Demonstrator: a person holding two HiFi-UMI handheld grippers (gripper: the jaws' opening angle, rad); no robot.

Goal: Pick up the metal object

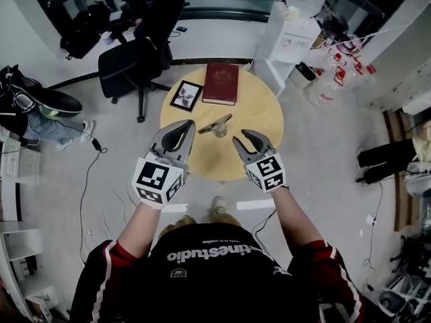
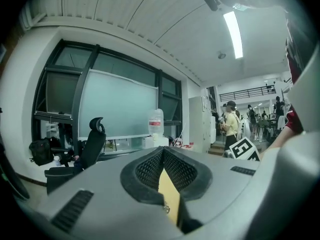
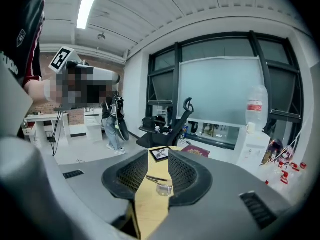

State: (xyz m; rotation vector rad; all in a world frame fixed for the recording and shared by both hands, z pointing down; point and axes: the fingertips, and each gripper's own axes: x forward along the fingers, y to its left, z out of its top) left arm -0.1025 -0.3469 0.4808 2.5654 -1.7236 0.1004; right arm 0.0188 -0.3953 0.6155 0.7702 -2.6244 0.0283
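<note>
Ahead of the right tool (image 1: 241,137) — jaws apart — lies the metal object (image 1: 215,124).

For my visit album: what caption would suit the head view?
Left gripper and right gripper poised at a round table, facing the metal object, red book, framed picture.

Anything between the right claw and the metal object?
Only bare tabletop and a small clear piece right by the metal object; head view and right gripper view both show it.
</note>
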